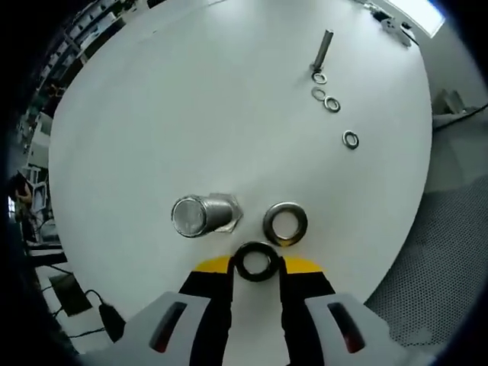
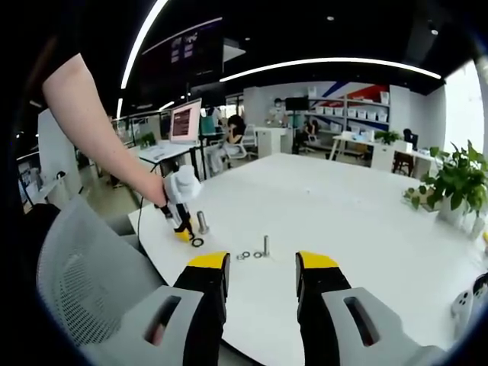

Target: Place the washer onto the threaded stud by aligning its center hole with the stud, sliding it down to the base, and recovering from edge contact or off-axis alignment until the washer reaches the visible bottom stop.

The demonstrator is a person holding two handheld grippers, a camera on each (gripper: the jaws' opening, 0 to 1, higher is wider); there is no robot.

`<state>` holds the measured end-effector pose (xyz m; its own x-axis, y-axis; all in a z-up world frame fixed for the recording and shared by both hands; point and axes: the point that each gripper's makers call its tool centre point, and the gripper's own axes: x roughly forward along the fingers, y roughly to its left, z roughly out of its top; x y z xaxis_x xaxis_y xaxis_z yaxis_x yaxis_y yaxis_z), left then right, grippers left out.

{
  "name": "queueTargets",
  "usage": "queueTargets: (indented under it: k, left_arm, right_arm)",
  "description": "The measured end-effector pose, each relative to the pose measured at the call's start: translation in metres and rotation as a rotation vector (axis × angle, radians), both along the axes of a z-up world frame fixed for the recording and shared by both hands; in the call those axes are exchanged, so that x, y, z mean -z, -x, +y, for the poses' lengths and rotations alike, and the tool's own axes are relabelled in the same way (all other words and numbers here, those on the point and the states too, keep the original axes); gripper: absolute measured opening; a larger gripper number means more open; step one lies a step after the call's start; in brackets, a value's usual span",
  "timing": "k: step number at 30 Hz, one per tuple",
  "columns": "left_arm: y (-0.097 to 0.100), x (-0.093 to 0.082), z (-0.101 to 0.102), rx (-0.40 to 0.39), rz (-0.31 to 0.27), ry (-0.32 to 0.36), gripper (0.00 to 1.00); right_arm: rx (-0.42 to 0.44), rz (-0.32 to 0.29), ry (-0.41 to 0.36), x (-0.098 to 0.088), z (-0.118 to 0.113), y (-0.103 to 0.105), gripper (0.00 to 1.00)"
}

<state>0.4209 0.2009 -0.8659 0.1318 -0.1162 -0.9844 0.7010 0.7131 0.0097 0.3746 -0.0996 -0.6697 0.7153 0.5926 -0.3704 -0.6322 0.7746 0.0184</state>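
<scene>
A thick threaded stud [image 1: 202, 216] stands upright on its hex base on the white table [image 1: 191, 99]. My left gripper [image 1: 257, 267] is shut on a dark washer [image 1: 257, 261], held flat between its yellow-tipped jaws just in front and to the right of the stud. A second, silver washer [image 1: 285, 223] lies on the table right of the stud. In the right gripper view, a person's arm holds the left gripper [image 2: 181, 210] beside the stud [image 2: 202, 222], with a washer ring [image 2: 197, 242] at its tips. My right gripper [image 2: 263, 263] hangs open above the table's near edge, holding nothing.
A thin bolt [image 1: 323, 49] stands farther out with several small washers [image 1: 332, 104] strung beside it; the bolt [image 2: 265, 245] also shows ahead of the right jaws. The table edge runs close on the right [image 1: 404, 229]. A grey mesh chair [image 2: 76, 282] sits at the near left and a potted plant [image 2: 457, 183] far right.
</scene>
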Motion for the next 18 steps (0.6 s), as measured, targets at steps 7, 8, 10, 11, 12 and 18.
queueTargets:
  k: [7, 8, 10, 11, 12, 18]
  left_arm:
    - [-0.0008, 0.0002, -0.0004, 0.004, -0.028, 0.034, 0.22]
    - [-0.0011, 0.0003, -0.0005, 0.007, -0.029, 0.036, 0.22]
    - [-0.0013, -0.0002, -0.0006, 0.011, -0.028, 0.039, 0.22]
    - [-0.0005, -0.0007, -0.0017, 0.029, -0.022, 0.039, 0.22]
    - [-0.0005, -0.0008, -0.0017, 0.037, -0.019, 0.038, 0.22]
    - [-0.0017, -0.0001, -0.0010, 0.032, -0.011, 0.057, 0.22]
  right_arm:
    - [-0.003, 0.003, 0.003, 0.0006, 0.0004, 0.0003, 0.37]
    - [-0.004, 0.003, 0.004, 0.0007, 0.0005, 0.0004, 0.37]
    - [-0.003, 0.004, 0.005, 0.0009, 0.0004, 0.0004, 0.37]
    - [-0.003, 0.004, 0.005, 0.0008, 0.0005, 0.0003, 0.37]
    - [-0.003, 0.004, 0.005, 0.0010, 0.0005, 0.0003, 0.37]
    - [0.001, 0.005, 0.002, 0.0007, 0.0001, -0.0006, 0.37]
